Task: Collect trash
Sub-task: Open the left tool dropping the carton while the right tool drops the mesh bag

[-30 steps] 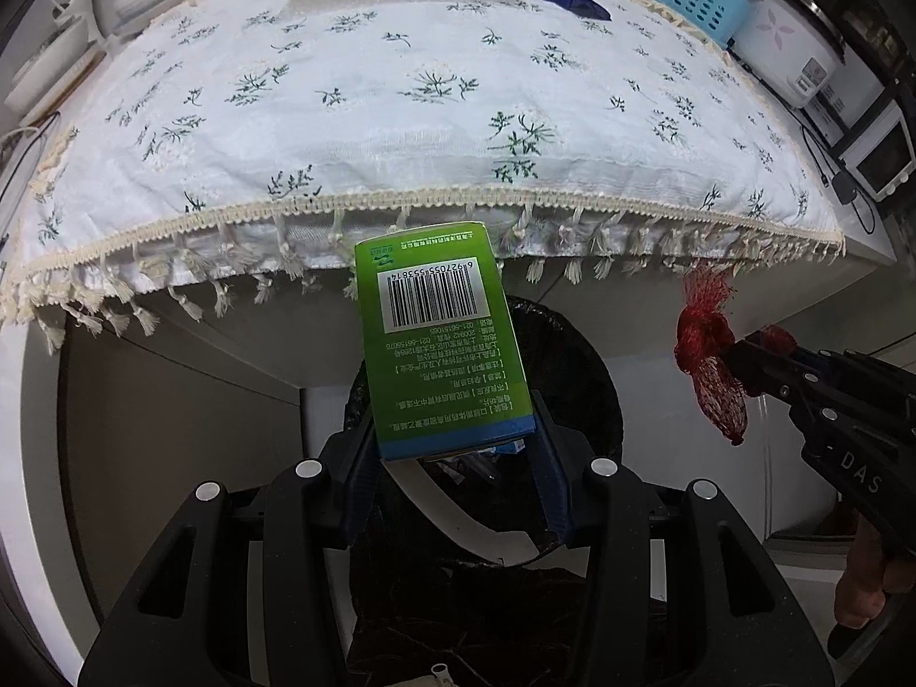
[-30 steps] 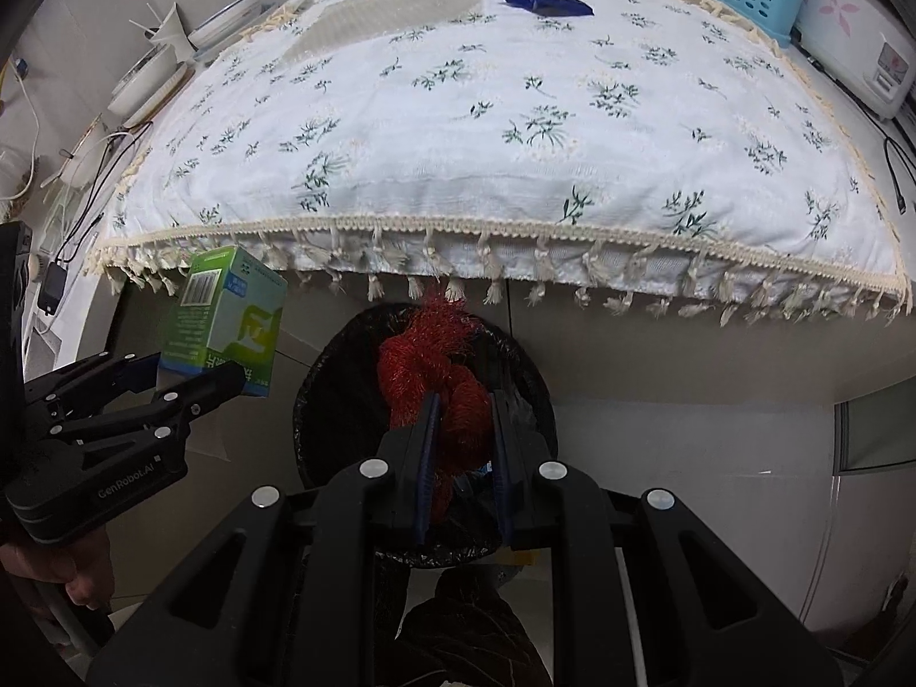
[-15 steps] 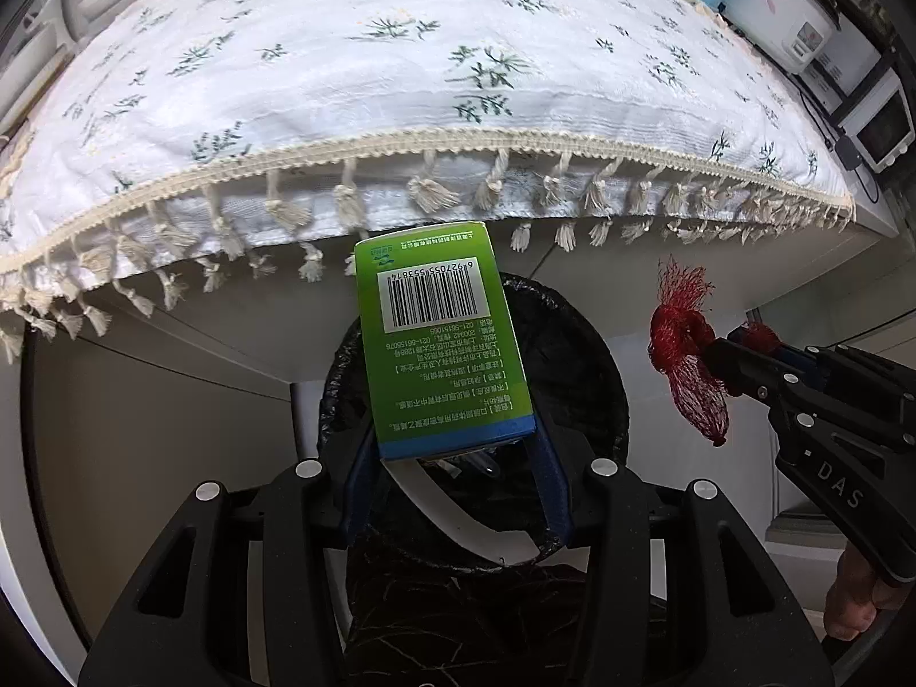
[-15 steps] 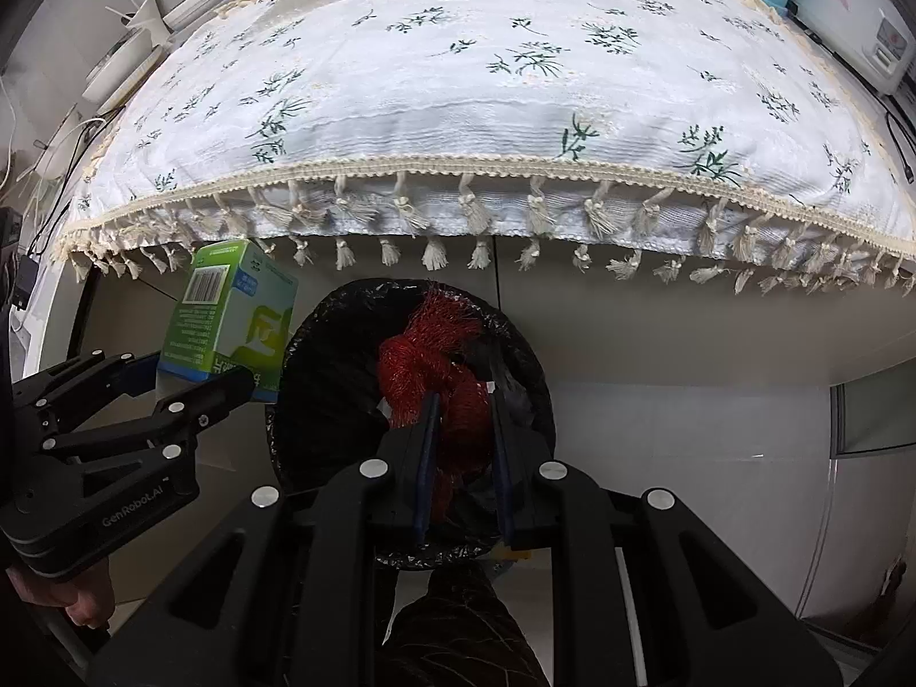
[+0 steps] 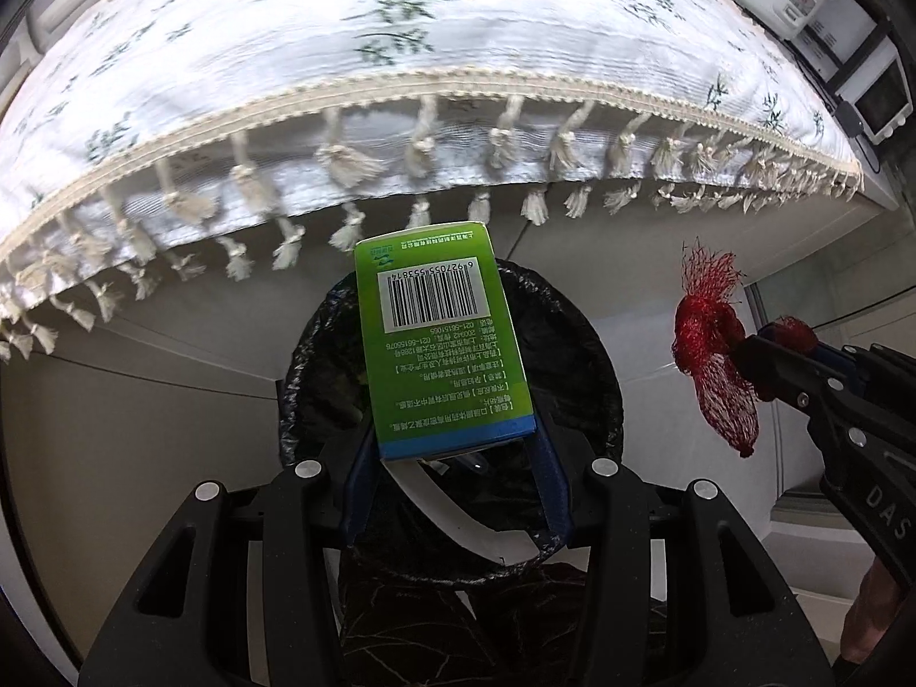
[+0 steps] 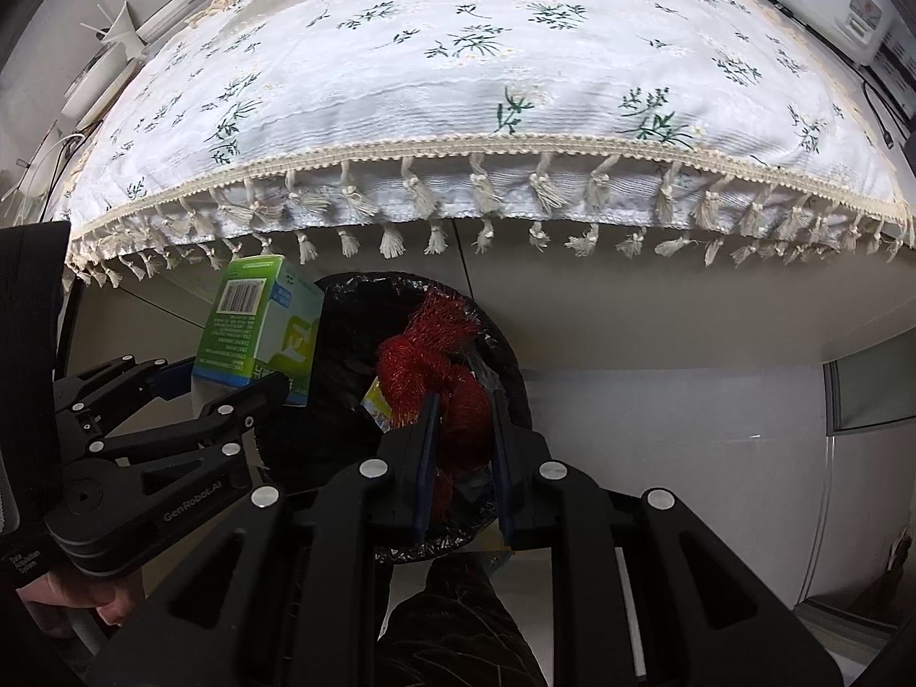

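Left gripper [image 5: 455, 446]: fingers clamp green box [image 5: 438, 343] above black-lined bin [image 5: 595, 366].
Right gripper [image 6: 461, 423]: fingers pinch red mesh net [image 6: 435, 366] over the same bin, below the fringed counter [image 6: 458, 91].

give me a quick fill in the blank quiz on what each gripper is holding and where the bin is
1. The left gripper is shut on a ____ box with a barcode.
2. The right gripper holds a bundle of ____ mesh netting.
3. The bin below both grippers is lined with a ____ bag.
4. The bin stands below the fringed edge of a floral ____.

Missing words: green; red; black; tablecloth
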